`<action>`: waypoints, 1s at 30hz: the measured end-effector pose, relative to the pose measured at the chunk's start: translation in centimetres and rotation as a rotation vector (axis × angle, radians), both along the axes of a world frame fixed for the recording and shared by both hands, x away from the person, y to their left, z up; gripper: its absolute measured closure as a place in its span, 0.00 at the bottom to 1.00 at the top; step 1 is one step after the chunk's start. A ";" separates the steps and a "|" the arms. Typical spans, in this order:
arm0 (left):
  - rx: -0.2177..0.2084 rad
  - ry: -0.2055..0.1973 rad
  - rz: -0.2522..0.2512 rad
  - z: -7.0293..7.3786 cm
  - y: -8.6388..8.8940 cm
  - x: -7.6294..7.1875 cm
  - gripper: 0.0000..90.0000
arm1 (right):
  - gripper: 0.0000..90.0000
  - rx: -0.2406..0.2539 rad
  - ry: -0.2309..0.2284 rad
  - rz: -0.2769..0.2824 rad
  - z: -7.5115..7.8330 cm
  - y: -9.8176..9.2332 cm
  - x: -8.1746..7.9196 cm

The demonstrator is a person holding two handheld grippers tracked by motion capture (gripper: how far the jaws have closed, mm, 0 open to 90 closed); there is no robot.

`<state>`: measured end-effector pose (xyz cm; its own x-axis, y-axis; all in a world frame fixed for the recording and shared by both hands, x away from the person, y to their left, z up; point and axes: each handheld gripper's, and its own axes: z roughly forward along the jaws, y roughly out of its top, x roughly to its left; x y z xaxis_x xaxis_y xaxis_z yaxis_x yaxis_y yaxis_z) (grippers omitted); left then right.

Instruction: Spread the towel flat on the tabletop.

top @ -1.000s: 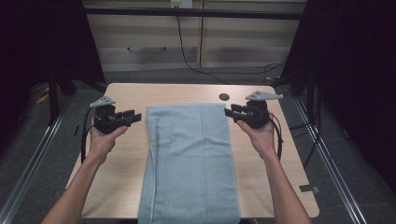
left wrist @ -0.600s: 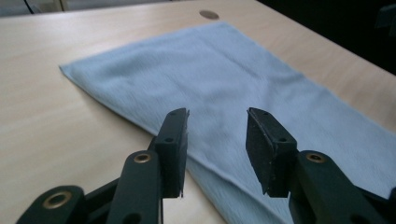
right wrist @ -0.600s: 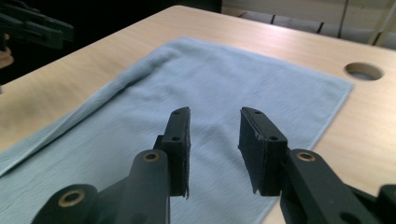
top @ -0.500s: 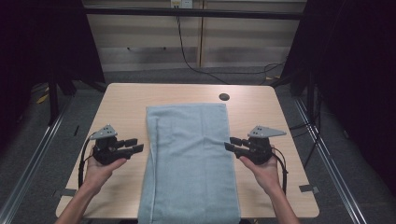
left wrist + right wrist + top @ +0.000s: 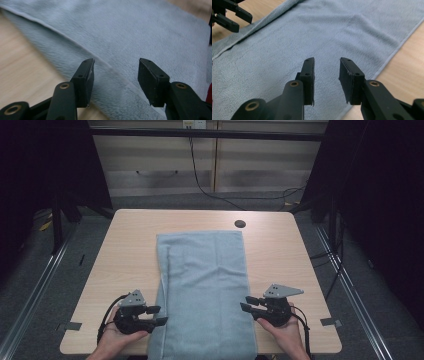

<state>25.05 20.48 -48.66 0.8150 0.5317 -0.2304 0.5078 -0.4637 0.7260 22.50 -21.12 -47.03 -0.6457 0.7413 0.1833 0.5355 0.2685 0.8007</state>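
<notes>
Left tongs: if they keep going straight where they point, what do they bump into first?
Most likely the grey towel. The left tongs stand open, aimed over its folded edge, with nothing between them. How high they hover is unclear.

Light wooden surface (image 5: 130,245) with a round dark grommet hole (image 5: 240,224), grey carpeted floor (image 5: 45,285), pale panelled wall (image 5: 165,165) behind, black cable (image 5: 200,180) trailing down it, dark curtains (image 5: 380,195) at both sides
</notes>
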 end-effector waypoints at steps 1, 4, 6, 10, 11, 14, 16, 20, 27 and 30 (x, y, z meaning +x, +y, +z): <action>0.012 0.008 0.002 -0.3 -0.3 0.0 0.53 | 0.73 -0.001 0.011 0.001 -0.4 0.1 0.0; 0.033 0.015 0.038 -0.9 -1.0 0.4 0.54 | 0.72 -0.033 0.035 0.016 -1.4 0.6 0.0; 0.051 -0.003 0.057 -0.9 -1.3 0.5 0.54 | 0.71 -0.044 0.039 0.023 -1.8 0.9 0.2; 0.136 -0.091 0.070 -0.9 -1.7 0.3 0.73 | 0.70 -0.093 0.048 0.042 -2.6 1.8 0.5; 0.142 -0.092 0.088 -0.9 -1.7 0.3 0.80 | 0.70 -0.100 0.052 0.053 -2.7 1.9 0.5; 0.114 -0.065 0.099 -0.8 -1.3 0.6 0.95 | 0.69 -0.128 0.052 0.072 -3.3 2.4 0.4; 0.061 -0.039 0.112 -0.6 -0.4 0.7 0.96 | 0.72 -0.123 0.060 0.061 -3.3 2.3 0.4; -0.027 -0.009 0.153 0.3 2.1 0.4 0.96 | 0.73 -0.116 0.059 0.050 -3.3 1.7 0.2; -0.044 0.010 0.184 0.2 5.8 0.2 0.96 | 0.76 -0.136 0.066 0.036 -3.1 1.3 -0.1; -0.035 0.024 0.183 -0.2 6.6 -0.1 1.00 | 0.77 -0.165 0.065 0.032 -3.0 1.2 -0.5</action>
<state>24.96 27.13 -48.90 0.6991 0.6623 -0.2695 0.5989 -0.3364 0.7267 21.96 -19.87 -50.00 -0.6600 0.7442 0.1030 0.5737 0.4107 0.7087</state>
